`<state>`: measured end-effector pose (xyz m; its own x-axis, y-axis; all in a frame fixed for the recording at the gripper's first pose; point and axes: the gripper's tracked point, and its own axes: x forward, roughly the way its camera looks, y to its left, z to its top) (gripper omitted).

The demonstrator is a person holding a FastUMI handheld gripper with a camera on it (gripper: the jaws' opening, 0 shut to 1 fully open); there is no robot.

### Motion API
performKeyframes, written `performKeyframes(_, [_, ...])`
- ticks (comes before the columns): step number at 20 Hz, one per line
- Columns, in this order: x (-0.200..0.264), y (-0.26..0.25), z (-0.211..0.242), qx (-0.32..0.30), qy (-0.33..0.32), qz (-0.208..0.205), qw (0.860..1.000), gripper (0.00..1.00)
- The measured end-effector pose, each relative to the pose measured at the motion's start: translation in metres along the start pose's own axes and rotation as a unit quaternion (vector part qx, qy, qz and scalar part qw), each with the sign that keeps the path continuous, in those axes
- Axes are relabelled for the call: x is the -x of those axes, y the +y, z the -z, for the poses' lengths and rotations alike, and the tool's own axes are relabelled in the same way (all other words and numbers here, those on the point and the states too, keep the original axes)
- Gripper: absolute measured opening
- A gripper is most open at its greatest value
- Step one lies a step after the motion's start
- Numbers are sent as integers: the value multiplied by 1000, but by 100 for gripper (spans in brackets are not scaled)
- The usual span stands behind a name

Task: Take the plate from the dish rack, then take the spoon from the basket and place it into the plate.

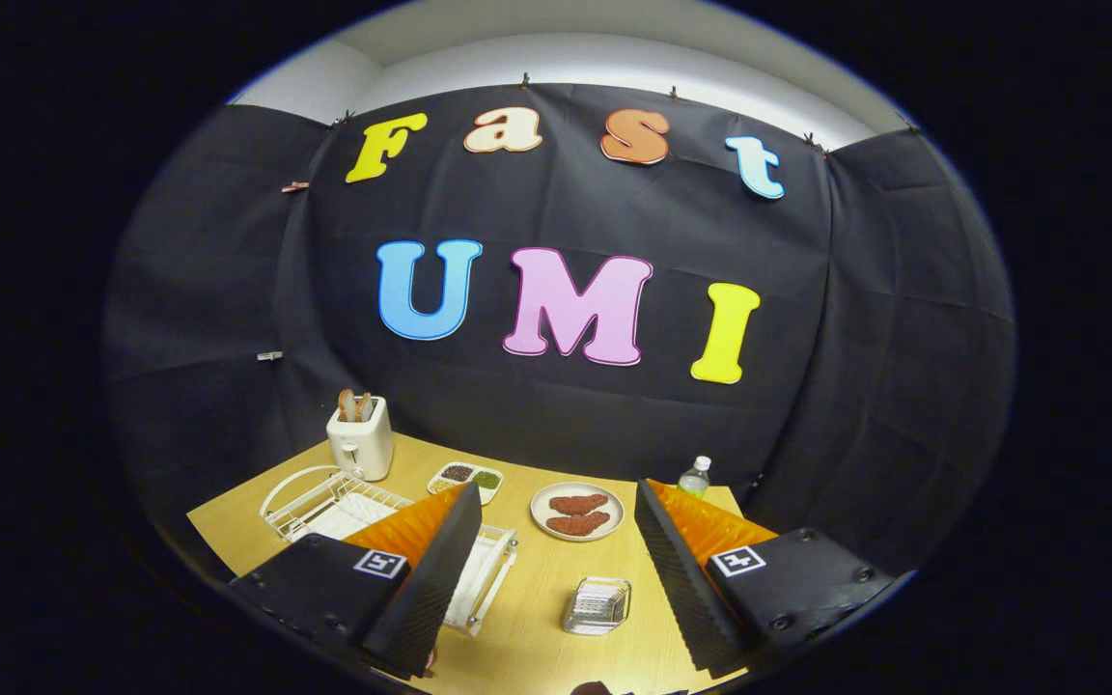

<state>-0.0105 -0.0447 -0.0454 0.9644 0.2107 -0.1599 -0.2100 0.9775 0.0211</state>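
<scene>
- Wooden surface (537,598) in a black-cloth booth, w/ the gripper (556,579) held above it; jaws stand wide, nothing between them.
- Glass basket (597,605) sits just ahead, between the fingers; can't tell if the spoon's inside, so its axis is unreadable.
- White dish rack (324,507) lies partly behind the left finger, long axis running away from the gripper; task plate not made out there.
- Beyond: plate w/ meat patties (577,511), sauce tray (467,478), toaster (360,439), bottle (695,478).
- Likely staged for reach: rack & basket near, extras at the back.
</scene>
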Motion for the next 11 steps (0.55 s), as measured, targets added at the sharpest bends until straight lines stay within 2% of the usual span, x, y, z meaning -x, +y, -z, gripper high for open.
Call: performKeyframes(11, [-3, -29, 20, -13, 15, -25, 999, 98])
